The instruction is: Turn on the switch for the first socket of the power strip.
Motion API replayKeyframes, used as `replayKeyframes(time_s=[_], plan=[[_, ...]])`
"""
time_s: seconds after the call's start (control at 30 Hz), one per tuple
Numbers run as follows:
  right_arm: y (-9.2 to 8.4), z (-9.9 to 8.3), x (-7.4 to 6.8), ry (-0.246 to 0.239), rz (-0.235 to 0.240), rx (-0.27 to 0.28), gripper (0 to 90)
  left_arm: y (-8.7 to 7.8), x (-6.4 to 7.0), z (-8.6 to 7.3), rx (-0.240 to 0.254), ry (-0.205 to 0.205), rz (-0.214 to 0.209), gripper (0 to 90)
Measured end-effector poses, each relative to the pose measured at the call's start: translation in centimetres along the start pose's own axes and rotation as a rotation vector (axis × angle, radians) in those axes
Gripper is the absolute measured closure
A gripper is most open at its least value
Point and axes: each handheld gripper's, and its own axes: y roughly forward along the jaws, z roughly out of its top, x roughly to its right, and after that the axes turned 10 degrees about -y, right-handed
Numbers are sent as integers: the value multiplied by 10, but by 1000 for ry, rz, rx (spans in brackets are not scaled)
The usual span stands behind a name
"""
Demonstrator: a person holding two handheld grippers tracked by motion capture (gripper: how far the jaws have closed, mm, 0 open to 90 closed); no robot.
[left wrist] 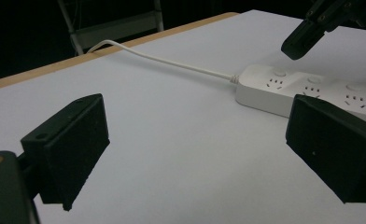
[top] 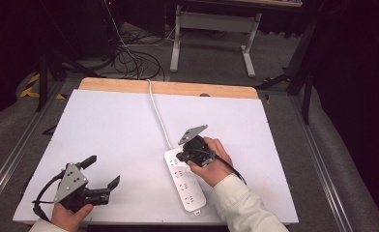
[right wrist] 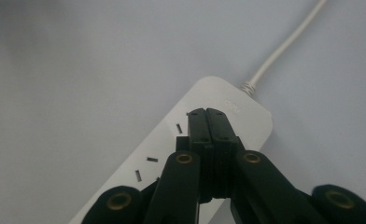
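Observation:
A white power strip (top: 186, 182) lies on the white board (top: 110, 125), and its white cable (top: 158, 116) runs off over the far edge. My right gripper (top: 180, 157) points down at the strip's cable end. In the right gripper view its jaws (right wrist: 206, 113) are pressed together with nothing between them, their tips over the strip (right wrist: 218, 93) beside the first socket. Whether they touch it I cannot tell. My left gripper (top: 101, 172) rests low at the board's near left, open and empty. The strip (left wrist: 312, 88) lies ahead of its right jaw, with the right gripper (left wrist: 295, 46) above.
A wooden strip (top: 168, 87) edges the board's far side. Beyond it, on the floor, are loose black cables (top: 129, 58) and a grey table frame (top: 211, 29). Metal rails (top: 323, 154) run along both sides of the table.

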Motion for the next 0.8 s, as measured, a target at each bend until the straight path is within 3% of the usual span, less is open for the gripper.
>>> replayKeyframes(time_s=[0.33, 0.8], plan=[[11, -3, 7, 15, -10, -68, 900, 0, 0, 0, -3, 9, 2, 66], [21, -3, 9, 18, -18, -96, 900, 0, -1, 0, -6, 13, 4, 66]])
